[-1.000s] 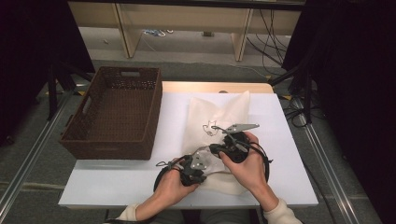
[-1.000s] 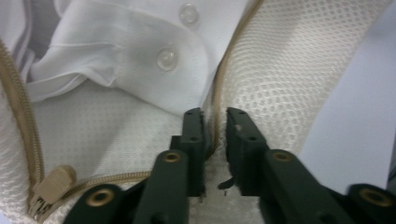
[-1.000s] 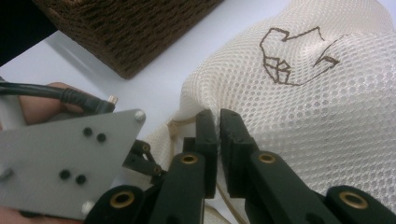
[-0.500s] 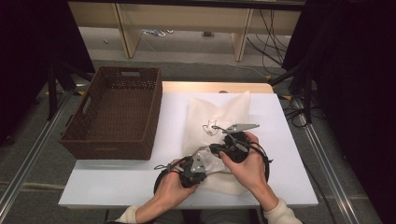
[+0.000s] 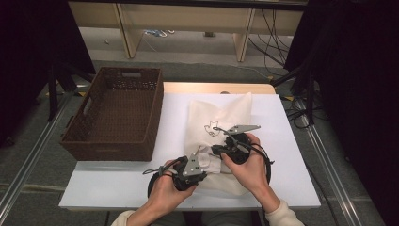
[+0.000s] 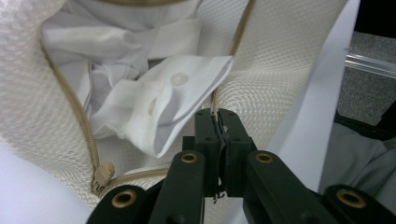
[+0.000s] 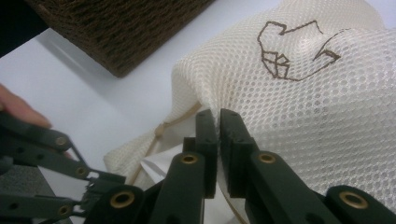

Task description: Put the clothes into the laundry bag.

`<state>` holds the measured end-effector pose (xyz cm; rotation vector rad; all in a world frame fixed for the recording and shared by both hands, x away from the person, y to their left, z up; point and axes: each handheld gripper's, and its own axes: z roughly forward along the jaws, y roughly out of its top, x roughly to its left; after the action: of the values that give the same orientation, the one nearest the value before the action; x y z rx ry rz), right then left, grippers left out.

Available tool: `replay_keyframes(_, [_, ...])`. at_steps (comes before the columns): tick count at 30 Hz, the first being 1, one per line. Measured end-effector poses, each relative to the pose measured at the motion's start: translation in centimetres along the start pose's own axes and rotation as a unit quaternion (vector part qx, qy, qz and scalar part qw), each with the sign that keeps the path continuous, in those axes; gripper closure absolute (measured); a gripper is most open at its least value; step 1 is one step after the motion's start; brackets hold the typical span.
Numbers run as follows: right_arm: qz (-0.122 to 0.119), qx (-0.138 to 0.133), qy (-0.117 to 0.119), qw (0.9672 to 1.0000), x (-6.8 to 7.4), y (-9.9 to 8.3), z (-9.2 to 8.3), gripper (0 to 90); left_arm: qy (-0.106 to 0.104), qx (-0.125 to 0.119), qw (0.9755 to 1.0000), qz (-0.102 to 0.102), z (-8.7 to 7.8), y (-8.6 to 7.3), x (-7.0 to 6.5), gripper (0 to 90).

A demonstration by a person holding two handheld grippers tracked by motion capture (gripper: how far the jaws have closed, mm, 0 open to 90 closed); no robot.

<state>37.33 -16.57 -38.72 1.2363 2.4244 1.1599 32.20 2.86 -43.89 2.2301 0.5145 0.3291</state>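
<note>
White table (image 5: 117,181), wicker basket (image 5: 115,113) beside mesh bag (image 5: 226,113)

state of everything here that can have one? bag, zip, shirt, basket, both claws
cream mesh laundry bag: lying flat on the white table, mouth held open
tan zipper: unzipped, slider at one end
white shirt: crumpled inside the bag, buttoned cuff poking out
brown wicker basket: upright, empty
left claw: shut on the bag's zip edge
right claw: shut on the bag's mesh edge
</note>
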Motion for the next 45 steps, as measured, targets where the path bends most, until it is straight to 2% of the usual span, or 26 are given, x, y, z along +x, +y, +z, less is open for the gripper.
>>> replay_keyframes(1, [-0.015, -0.004, 0.001, 0.9999, -0.2, 0.0, 0.0, 87.2, 0.001, -0.005, 1.0, 0.005, -0.2, 0.1, -0.1, 87.4])
replay_keyframes(5, [-0.012, 0.005, -0.001, 0.9999, -0.4, 0.0, 0.1, 87.3, 0.016, -0.03, 0.9994, 0.005, -1.1, 0.3, 0.0, 87.4])
replay_keyframes(7, [0.007, 0.01, -0.001, 0.9999, -0.1, 0.0, 0.0, 87.3, 0.026, -0.045, 0.9987, 0.002, -1.5, 0.4, 0.0, 87.4])
replay_keyframes(13, [0.009, 0.022, -0.008, 0.9997, -0.5, -0.2, 0.4, 87.4, 0.048, -0.077, 0.9956, 0.026, -2.4, 0.9, -0.6, 87.4])
replay_keyframes(15, [-0.001, 0.012, -0.013, 0.9999, -0.7, -0.2, 0.5, 87.4, 0.052, -0.092, 0.9943, 0.014, -2.4, 0.8, -0.5, 87.4])
replay_keyframes(16, [0.002, 0.016, -0.012, 0.9998, -0.7, -0.2, 0.4, 87.5, 0.052, -0.09, 0.9944, 0.018, -2.4, 0.8, -0.3, 87.3])
replay_keyframes(17, [0.001, 0.017, -0.012, 0.9998, -0.7, -0.1, 0.3, 87.6, 0.051, -0.091, 0.9945, 0.005, -2.3, 0.7, -0.2, 87.3])
replay_keyframes(18, [0.005, 0.007, -0.011, 0.9999, -0.7, -0.2, 0.3, 87.6, 0.053, -0.081, 0.9952, 0.015, -2.2, 0.6, 0.1, 87.2])
replay_keyframes(19, [0.004, 0.012, -0.013, 0.9998, -0.6, -0.1, 0.1, 87.6, 0.055, -0.078, 0.9955, 0.005, -2.1, 0.5, 0.2, 87.2])
replay_keyframes(21, [0.001, 0.009, -0.011, 0.9999, -0.6, 0.0, -0.1, 87.6, 0.062, -0.08, 0.9948, 0.009, -1.8, 0.4, 0.4, 87.0])
replay_keyframes(23, [0.004, -0.005, -0.013, 0.9999, -0.3, 0.0, -0.1, 87.6, 0.056, -0.068, 0.996, 0.011, -1.6, 0.3, 0.5, 86.7])
replay_keyframes(24, [-0.008, 0.0, -0.014, 0.9999, -0.4, 0.1, -0.3, 87.6, 0.055, -0.063, 0.9965, 0.011, -1.4, 0.3, 0.6, 86.3])
replay_keyframes(27, [0.001, -0.002, -0.009, 1.0, -0.3, 0.1, -0.3, 87.3, 0.055, -0.064, 0.9964, 0.005, -1.0, 0.1, 0.5, 84.3])
replay_keyframes(29, [-0.001, 0.007, -0.006, 1.0, -0.3, 0.1, -0.4, 86.9, 0.057, -0.06, 0.9965, 0.011, -1.3, 0.1, 0.8, 79.7])
replay_keyframes(30, [-0.005, -0.007, -0.012, 0.9999, -0.2, 0.1, -0.3, 86.4, 0.054, -0.065, 0.9964, 0.007, -1.5, 0.1, 0.8, 75.2])
replay_keyframes(32, [-0.003, -0.001, -0.009, 1.0, -0.2, 0.3, -0.8, 85.3, 0.057, -0.071, 0.9958, -0.002, -2.2, 0.1, 0.9, 65.6])
replay_keyframes(34, [-0.004, -0.017, 0.006, 0.9998, -0.1, 0.4, -1.3, 83.7, 0.062, -0.078, 0.995, -0.002, -3.0, -0.2, 1.1, 56.7])
replay_keyframes(35, [-0.012, -0.024, -0.004, 0.9996, 0.0, 0.5, -1.6, 82.7, 0.061, -0.08, 0.9948, -0.014, -3.4, -0.5, 1.2, 54.8])
replay_keyframes(37, [-0.015, -0.032, 0.0, 0.9994, 0.3, 0.6, -1.9, 80.1, 0.056, -0.082, 0.995, -0.01, -4.1, -1.1, 1.5, 46.8])
replay_keyframes(39, [-0.016, -0.032, -0.003, 0.9994, 0.6, 0.7, -2.0, 79.0, 0.047, -0.082, 0.9948, -0.038, -4.7, -2.3, 1.5, 38.3])
replay_keyframes(40, [-0.008, -0.031, 0.004, 0.9995, 0.9, 0.6, -1.8, 78.2, 0.044, -0.08, 0.9953, -0.033, -4.8, -2.7, 1.7, 36.0])
replay_keyframes(41, [-0.01, -0.027, 0.009, 0.9995, 0.9, 0.7, -1.8, 77.4, 0.04, -0.074, 0.9952, -0.05, -4.9, -3.3, 1.7, 34.5])
replay_keyframes(42, [-0.01, -0.027, 0.011, 0.9995, 1.1, 0.7, -1.6, 76.8, 0.039, -0.068, 0.9958, -0.049, -5.0, -3.9, 1.9, 33.1])
replay_keyframes(43, [-0.01, -0.022, 0.014, 0.9996, 1.2, 0.7, -1.4, 76.3, 0.043, -0.07, 0.9945, -0.065, -4.9, -4.3, 1.9, 31.7])
replay_keyframes(44, [-0.014, -0.02, 0.016, 0.9996, 1.3, 0.7, -1.2, 75.9, 0.043, -0.061, 0.9954, -0.06, -4.9, -4.8, 2.1, 30.5])
replay_keyframes(45, [-0.016, -0.018, 0.023, 0.9995, 1.5, 0.7, -1.0, 75.4, 0.043, -0.067, 0.994, -0.076, -4.6, -5.2, 2.1, 29.7])
